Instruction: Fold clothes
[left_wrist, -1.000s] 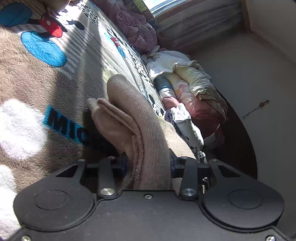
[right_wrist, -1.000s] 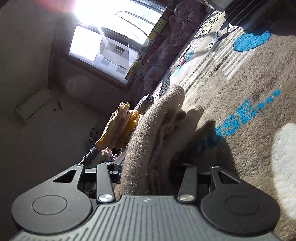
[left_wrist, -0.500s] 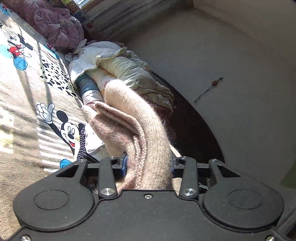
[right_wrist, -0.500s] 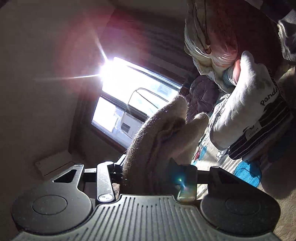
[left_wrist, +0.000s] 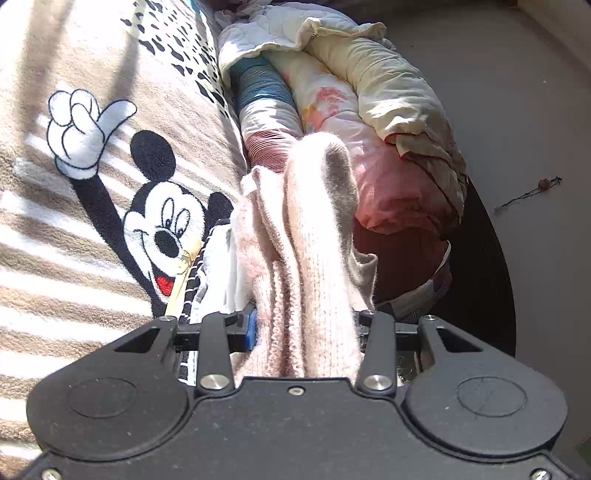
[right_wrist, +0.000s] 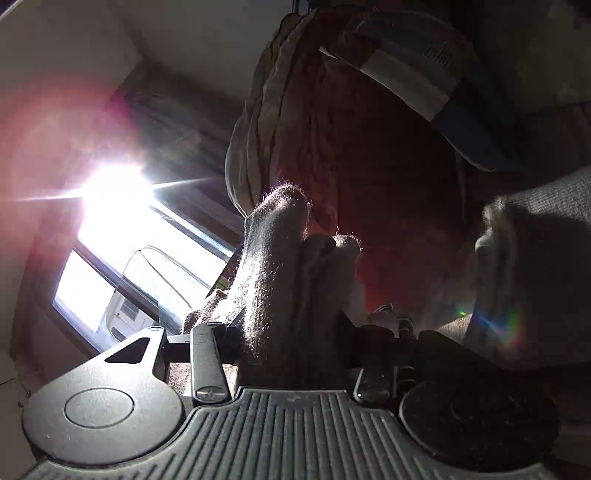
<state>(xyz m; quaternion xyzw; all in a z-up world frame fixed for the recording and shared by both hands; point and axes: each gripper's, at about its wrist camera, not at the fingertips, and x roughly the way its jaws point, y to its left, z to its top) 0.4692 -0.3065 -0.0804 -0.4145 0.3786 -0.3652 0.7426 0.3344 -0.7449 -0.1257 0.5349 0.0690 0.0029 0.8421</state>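
- Carrying looks like the step in hand: the sweater (left_wrist: 317, 229) is bunched into a thick fold and held off the blanket (left_wrist: 74, 240), with one end in each claw.
- Left view, far left: the blanket lies flat and sunlit. A small stack of white and striped clothes (left_wrist: 210, 273) sits on it, just left of your left gripper (left_wrist: 304, 321).
- Left gripper: you are clamped on the sweater, several knit layers packed between the jaws. The jaws are easing open a little, so mind that the fold does not slip.
- Right of that, the rolled bedding (left_wrist: 388, 92) lies along the blanket's far right edge, close behind the sweater's tip.
- Right view, left side: the window (right_wrist: 110, 258) glares into the lens, and everything else is in deep shadow.
- Right gripper (right_wrist: 295, 339): you are clamped on the sweater (right_wrist: 280, 258) here too, and the jaws are closing a touch on the knit.
- Far right in that view, more grey knit (right_wrist: 535, 258) hangs beside the claw. It is probably the same sweater, but it is too dark to be sure.
- Next, I judge, you need to lower both ends together, level, onto the stack or bare blanket, clear of the bedding, and let go only once the fold rests flat.
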